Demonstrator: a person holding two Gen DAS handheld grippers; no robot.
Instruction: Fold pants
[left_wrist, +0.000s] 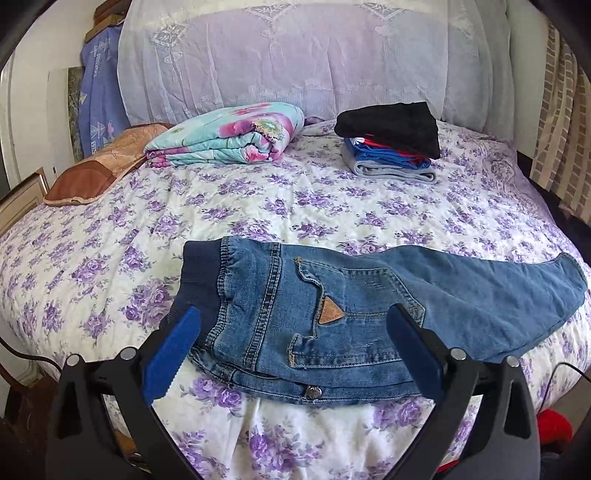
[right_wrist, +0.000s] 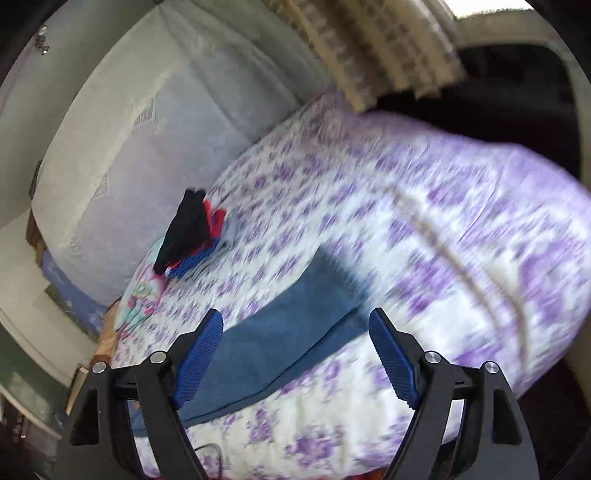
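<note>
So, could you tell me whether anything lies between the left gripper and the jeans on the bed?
Nothing visible does. The left gripper hangs open right over the jeans, with only bare bedspread around them. The folded stack sits well behind.

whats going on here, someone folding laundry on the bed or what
A person is folding blue jeans on a floral bedspread, with a gripper in each hand. The jeans lie flat, already folded lengthwise. The left gripper and right gripper are both open above them, holding nothing. A stack of folded clothes sits near the headboard.
</note>
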